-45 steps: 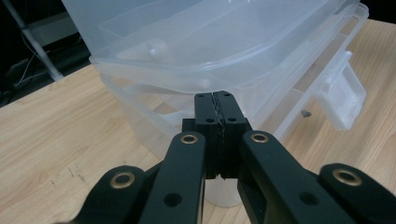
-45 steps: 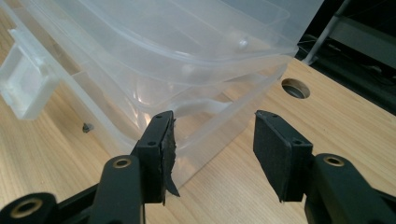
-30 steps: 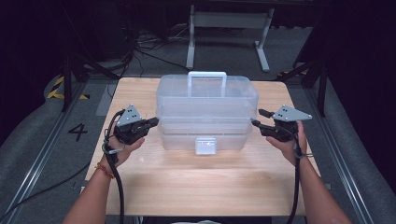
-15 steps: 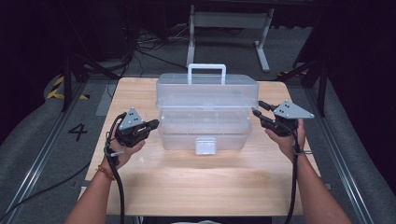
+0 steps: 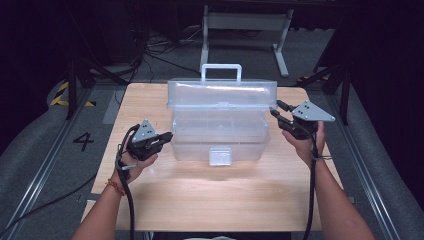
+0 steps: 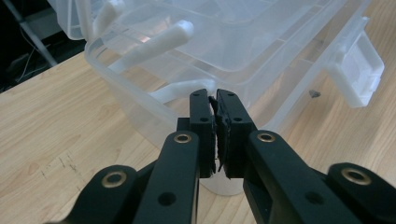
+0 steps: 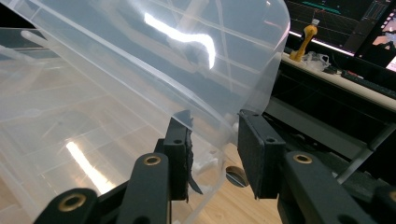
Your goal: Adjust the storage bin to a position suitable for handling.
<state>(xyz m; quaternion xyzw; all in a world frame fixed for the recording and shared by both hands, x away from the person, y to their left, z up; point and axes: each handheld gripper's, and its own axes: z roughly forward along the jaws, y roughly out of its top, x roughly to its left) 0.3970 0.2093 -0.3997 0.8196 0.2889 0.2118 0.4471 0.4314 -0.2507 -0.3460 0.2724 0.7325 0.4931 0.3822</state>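
A clear plastic toolbox stands mid-table with a white latch on its front wall. Its lid is swung up, the white handle on top. My left gripper is shut with nothing between its pads, and its tip rests against the base's left end wall just under the rim. My right gripper is at the lid's right end. Its jaws have just been closing and straddle the lid's end wall, one inside and one outside.
The wooden tabletop has free room in front of the box. A metal stand and cables lie on the dark floor beyond the far edge. In the right gripper view, a bench with a yellow object shows behind the lid.
The lid has swung up from nearly shut to well raised. My right gripper rose and moved a little inward with its end. My left gripper stayed at the base's left wall.
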